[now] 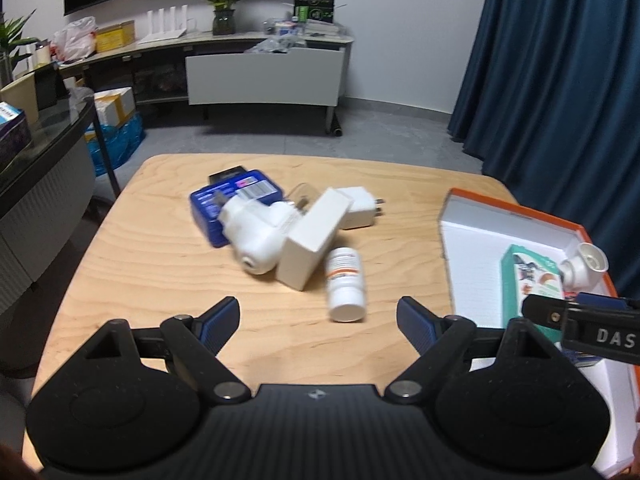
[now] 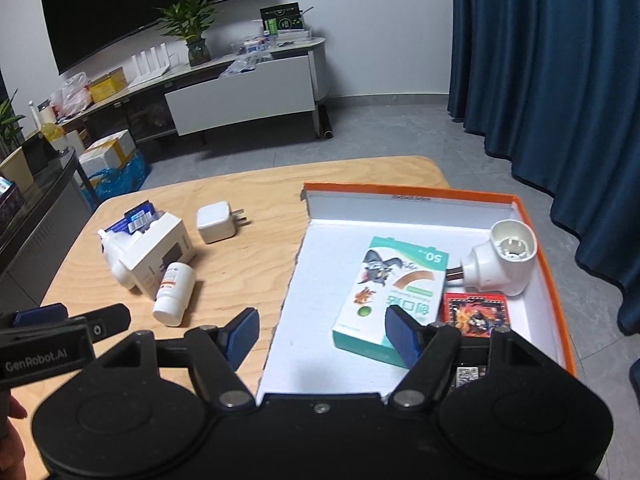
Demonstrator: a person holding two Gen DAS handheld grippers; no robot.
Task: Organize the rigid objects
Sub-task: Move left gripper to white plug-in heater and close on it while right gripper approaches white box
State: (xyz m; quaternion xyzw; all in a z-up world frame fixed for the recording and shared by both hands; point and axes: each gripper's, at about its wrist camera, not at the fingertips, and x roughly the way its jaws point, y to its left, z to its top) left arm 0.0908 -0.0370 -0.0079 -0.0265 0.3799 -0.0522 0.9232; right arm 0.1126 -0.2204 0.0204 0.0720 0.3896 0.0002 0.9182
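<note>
In the left wrist view, the wooden tabletop (image 1: 152,264) carries a cluster at centre frame: a blue box (image 1: 208,208) at the left end, a white plug-in device (image 1: 256,236) lying over its near edge, then a white carton (image 1: 312,240) tilted against that device, with a white wall charger (image 1: 360,206) just behind the carton and a white pill bottle (image 1: 346,284) lying on its side just below it, cap toward the camera. The left tongs (image 1: 318,322) hang released in the lower centre of that frame, nothing between the blue pads, the bottle just beyond the gap. At the right edge sits an orange-rimmed tray (image 1: 452,216) with a white floor. In the right wrist view the same tray fills the centre and right of the frame; inside it lie a green-and-white bandage box (image 2: 396,292), to its right a red patterned card pack (image 2: 474,312), and in the upper right corner of the tray a white socket adapter (image 2: 500,264) resting on its side, its prongs pointing at the bandage box. The right tongs (image 2: 322,336) are released too, empty, hanging over the tray's left wall with one pad above bare tabletop and the other in front of the bandage box.
</note>
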